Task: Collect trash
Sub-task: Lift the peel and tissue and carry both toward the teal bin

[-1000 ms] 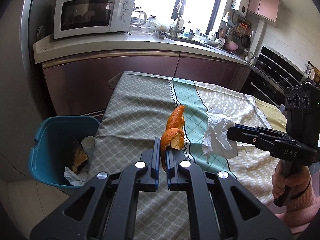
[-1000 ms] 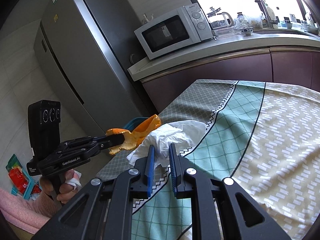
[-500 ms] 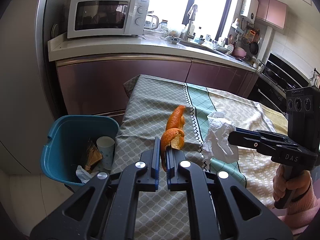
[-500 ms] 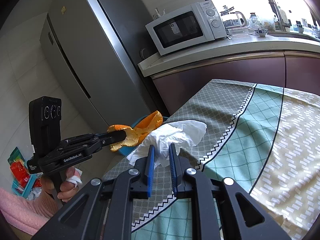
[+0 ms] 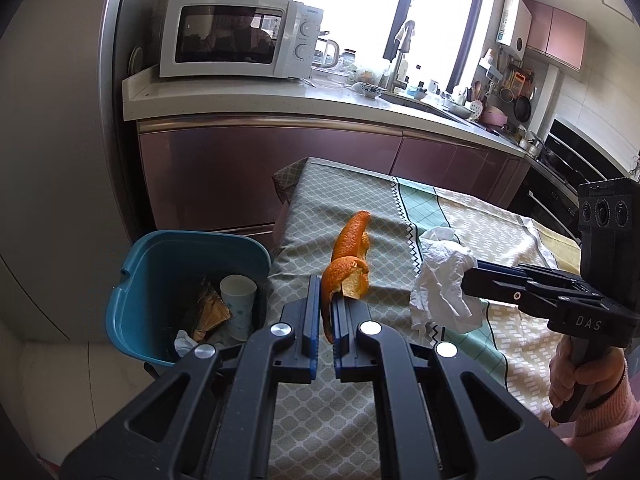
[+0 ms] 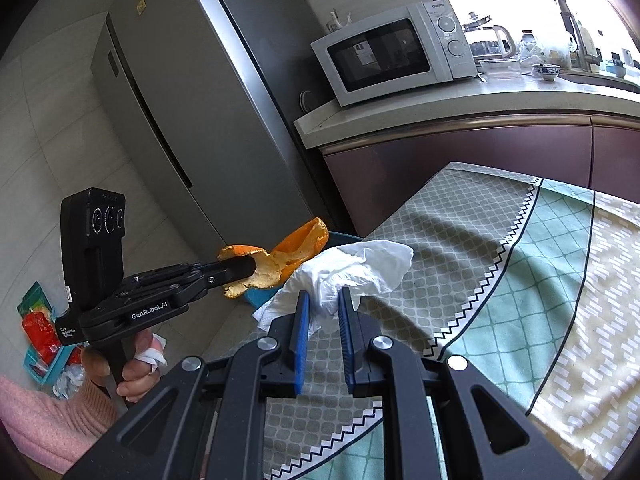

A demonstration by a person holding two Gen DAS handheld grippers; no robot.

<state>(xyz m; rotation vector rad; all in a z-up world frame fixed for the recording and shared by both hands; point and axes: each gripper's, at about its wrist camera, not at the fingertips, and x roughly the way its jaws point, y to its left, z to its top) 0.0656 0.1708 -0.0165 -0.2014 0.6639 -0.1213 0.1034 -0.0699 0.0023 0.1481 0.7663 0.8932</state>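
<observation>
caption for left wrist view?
Left gripper pinching orange peel beside blue bin; right gripper holding tissue.

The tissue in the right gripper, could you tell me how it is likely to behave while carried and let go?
The tissue looks limp: it is crumpled, and loose folds droop past the right gripper. It probably weighs very little, so it may drift or cling to the pads on release. A thin wad between the closed jaws seems secure, but a snagged corner could tear.

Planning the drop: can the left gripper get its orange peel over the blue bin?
Probably yes: the left gripper grips the orange peel, and the open blue bin lies just left, nothing between.
</observation>
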